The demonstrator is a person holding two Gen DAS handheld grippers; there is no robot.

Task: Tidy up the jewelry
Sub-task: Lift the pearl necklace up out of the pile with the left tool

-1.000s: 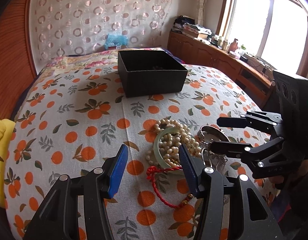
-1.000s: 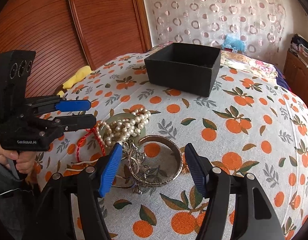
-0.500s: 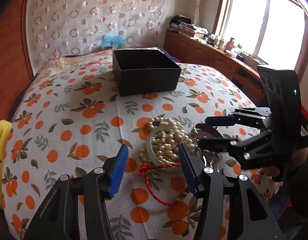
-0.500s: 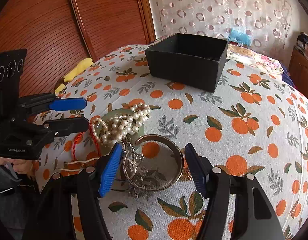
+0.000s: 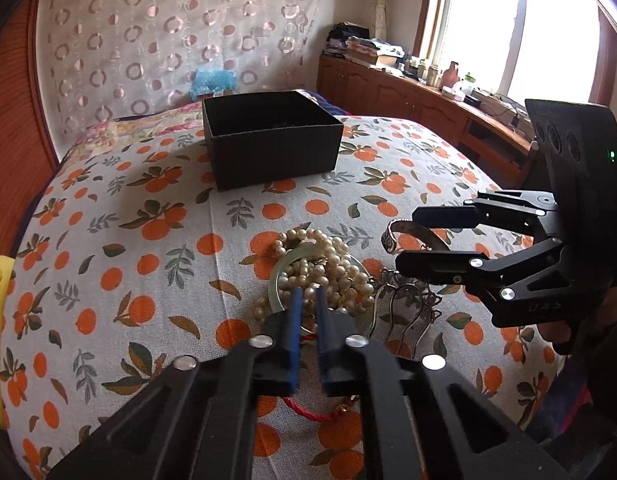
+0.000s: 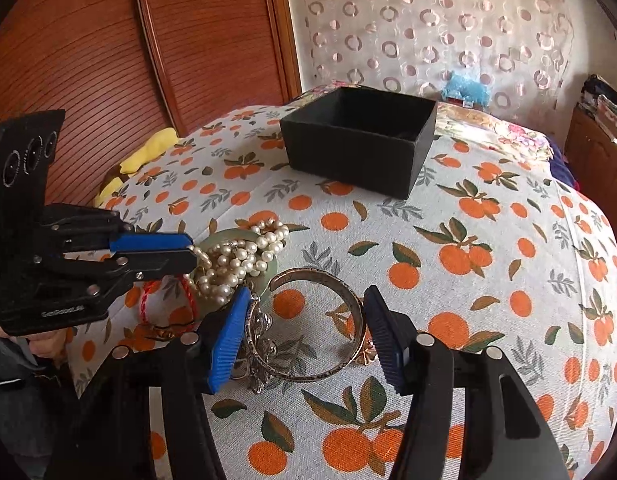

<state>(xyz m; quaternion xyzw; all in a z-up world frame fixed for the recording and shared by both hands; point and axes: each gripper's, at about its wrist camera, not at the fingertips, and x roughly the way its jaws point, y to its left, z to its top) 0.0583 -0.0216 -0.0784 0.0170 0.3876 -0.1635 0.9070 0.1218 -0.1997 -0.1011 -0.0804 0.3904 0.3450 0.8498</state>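
A heap of jewelry lies on the orange-print cloth: a pearl necklace (image 5: 328, 268) on a pale green jade bangle (image 5: 277, 280), a red cord bracelet (image 6: 187, 292), a metal bangle (image 6: 320, 320) and a silver ornament (image 6: 260, 328). My left gripper (image 5: 307, 300) is nearly shut at the near edge of the pearls and the jade bangle; it also shows in the right wrist view (image 6: 190, 250). My right gripper (image 6: 304, 312) is open, straddling the metal bangle. An open black box (image 5: 268, 140) stands behind the heap.
A yellow cloth (image 6: 148, 152) lies at the bed's left edge by a wooden headboard (image 6: 88, 60). A wooden cabinet (image 5: 408, 96) with clutter runs under the window on the right. A patterned curtain hangs behind the bed.
My left gripper has closed from wide open to nearly shut and moved forward onto the near edge of the pearls. My right gripper has lowered around the metal bangle, still open.
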